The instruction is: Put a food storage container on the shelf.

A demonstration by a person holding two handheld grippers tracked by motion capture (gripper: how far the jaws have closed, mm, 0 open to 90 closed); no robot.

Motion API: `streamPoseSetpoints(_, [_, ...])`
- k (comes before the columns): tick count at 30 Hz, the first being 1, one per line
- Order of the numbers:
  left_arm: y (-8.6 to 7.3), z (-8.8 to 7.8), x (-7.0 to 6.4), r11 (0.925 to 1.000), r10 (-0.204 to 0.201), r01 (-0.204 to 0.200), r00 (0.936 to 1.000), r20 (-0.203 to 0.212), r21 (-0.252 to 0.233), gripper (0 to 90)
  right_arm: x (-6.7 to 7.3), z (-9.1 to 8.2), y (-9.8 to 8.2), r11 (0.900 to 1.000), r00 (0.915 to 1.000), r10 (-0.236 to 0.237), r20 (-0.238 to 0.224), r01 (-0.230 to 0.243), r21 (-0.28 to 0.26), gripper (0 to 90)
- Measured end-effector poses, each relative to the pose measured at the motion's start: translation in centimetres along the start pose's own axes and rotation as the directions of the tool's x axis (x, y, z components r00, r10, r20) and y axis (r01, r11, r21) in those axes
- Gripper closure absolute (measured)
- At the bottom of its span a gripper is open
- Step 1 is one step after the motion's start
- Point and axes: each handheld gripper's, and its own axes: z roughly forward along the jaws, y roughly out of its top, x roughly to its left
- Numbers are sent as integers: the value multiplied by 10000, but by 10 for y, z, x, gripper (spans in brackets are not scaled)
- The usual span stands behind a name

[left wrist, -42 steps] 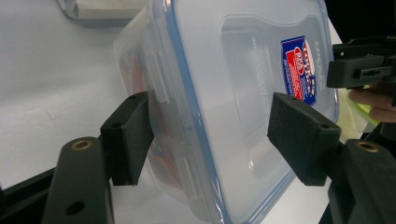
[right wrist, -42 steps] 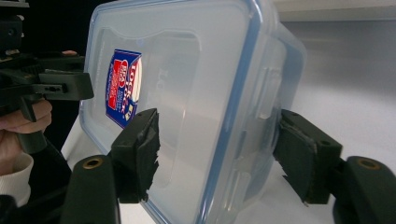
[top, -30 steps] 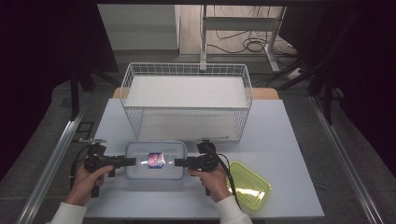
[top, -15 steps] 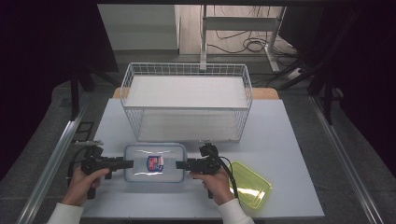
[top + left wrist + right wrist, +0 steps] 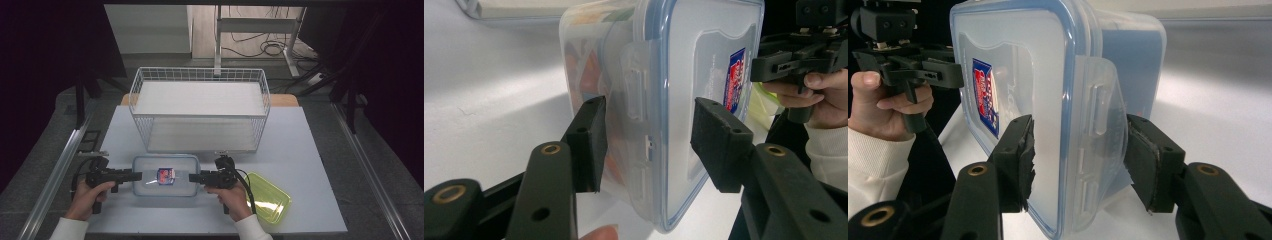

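White table point(image 5: 310, 150), wire basket point(image 5: 200, 107) standing at its far middle, clear lidded box point(image 5: 165, 175) near the front edge, yellow-green lid point(image 5: 267, 200) front right

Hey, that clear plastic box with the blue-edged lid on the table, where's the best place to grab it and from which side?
Grip the clear plastic box at its two short ends, one hand-held gripper coming level from each side. Each end has a latch flap folded down from the lid, so jaws closing over the lid top and under the flap get a firm hold. The long sides look too wide for the jaws.
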Motion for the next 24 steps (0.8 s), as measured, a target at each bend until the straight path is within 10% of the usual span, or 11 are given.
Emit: streamPoseSetpoints(24, [11, -6, -37, 9961, 773, -758, 9964, 346, -441, 522, 16, -40, -1, 9944, 9987, -514, 29, 515, -920, 491])
